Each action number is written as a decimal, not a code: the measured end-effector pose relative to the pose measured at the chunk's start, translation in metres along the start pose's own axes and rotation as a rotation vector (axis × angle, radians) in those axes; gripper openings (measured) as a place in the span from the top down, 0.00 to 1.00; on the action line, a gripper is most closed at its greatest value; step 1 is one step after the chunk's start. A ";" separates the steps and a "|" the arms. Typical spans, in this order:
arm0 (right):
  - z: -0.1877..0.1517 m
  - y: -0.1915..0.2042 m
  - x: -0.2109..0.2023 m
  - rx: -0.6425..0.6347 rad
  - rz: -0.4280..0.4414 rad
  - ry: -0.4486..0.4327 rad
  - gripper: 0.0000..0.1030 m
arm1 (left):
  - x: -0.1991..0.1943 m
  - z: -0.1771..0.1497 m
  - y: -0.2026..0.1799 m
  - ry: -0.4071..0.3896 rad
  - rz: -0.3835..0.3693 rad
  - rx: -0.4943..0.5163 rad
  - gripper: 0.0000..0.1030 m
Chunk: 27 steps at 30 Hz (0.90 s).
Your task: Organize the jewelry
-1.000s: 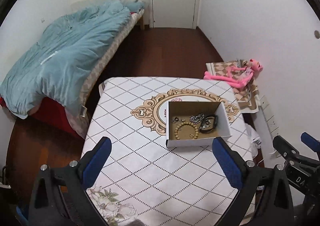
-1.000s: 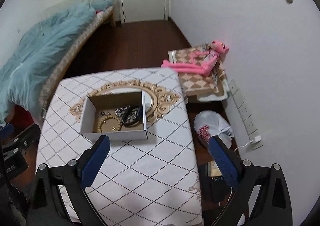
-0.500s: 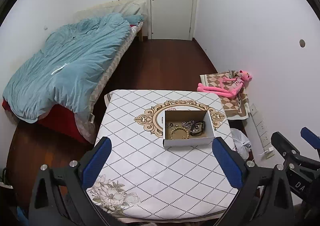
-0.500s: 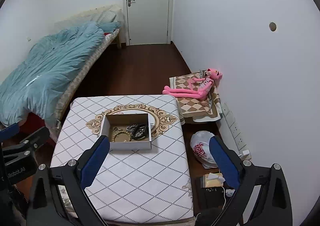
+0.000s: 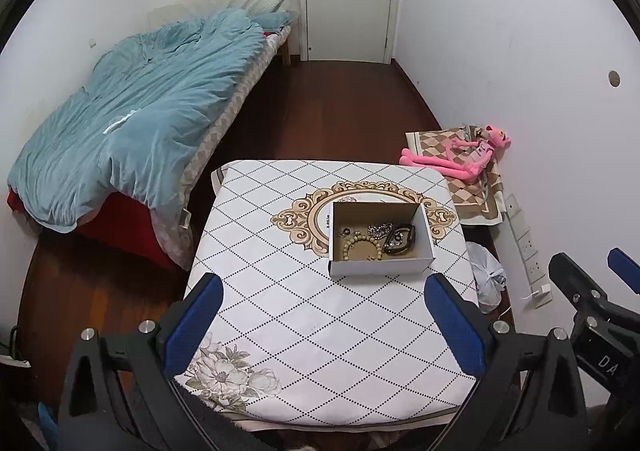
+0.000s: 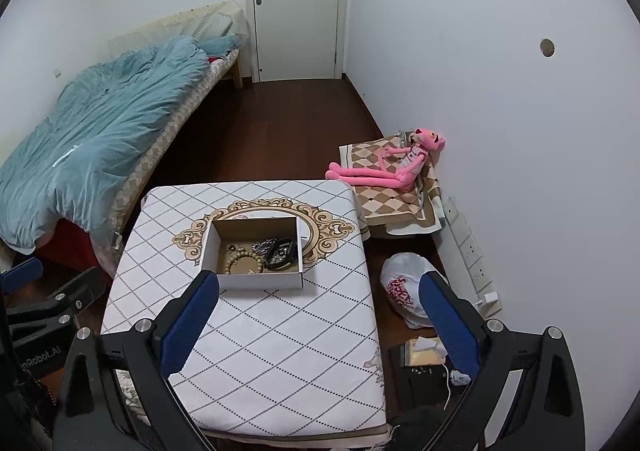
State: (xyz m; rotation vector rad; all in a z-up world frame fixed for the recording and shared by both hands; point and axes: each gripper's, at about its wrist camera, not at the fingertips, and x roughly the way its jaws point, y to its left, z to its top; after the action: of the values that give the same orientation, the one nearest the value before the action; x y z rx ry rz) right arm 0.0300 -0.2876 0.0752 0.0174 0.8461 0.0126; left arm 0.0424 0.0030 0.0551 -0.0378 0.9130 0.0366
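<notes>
An open white cardboard box (image 5: 380, 271) stands near the middle of the table (image 5: 304, 327); it also shows in the right wrist view (image 6: 260, 279). Inside lie a beige bead bracelet (image 5: 360, 247), a silver piece (image 5: 379, 229) and a dark bracelet (image 5: 400, 241); the same bead bracelet (image 6: 242, 259) and dark bracelet (image 6: 282, 253) show from the right. My left gripper (image 5: 320, 311) is open and empty, high above the table's near side. My right gripper (image 6: 316, 311) is open and empty, also held high. Each gripper shows at the edge of the other's view.
The table has a white diamond-pattern cloth. A bed with a blue duvet (image 5: 132, 119) stands left. A pink plush toy (image 5: 460, 159) lies on a checked cushion by the right wall. A white plastic bag (image 6: 404, 287) and a power strip (image 6: 472, 251) sit on the floor right.
Both grippers pulled back and rose away from the table over the last second, then came slightly closer again. The box and jewelry have not moved. Both grippers stayed open.
</notes>
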 end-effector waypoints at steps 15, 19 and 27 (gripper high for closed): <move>0.017 0.006 0.062 -0.013 -0.022 0.075 0.01 | 0.049 0.020 -0.004 0.084 0.012 0.000 0.00; 0.017 0.008 0.077 -0.021 -0.026 0.101 0.01 | 0.062 0.020 -0.004 0.105 0.021 -0.007 0.00; 0.015 0.010 0.097 -0.025 -0.026 0.135 0.01 | 0.074 0.024 -0.006 0.120 0.028 0.002 0.00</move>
State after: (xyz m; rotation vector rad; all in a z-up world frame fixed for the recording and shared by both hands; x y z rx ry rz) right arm 0.1056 -0.2762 0.0132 -0.0186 0.9810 -0.0005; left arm 0.1065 -0.0012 0.0112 -0.0261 1.0339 0.0598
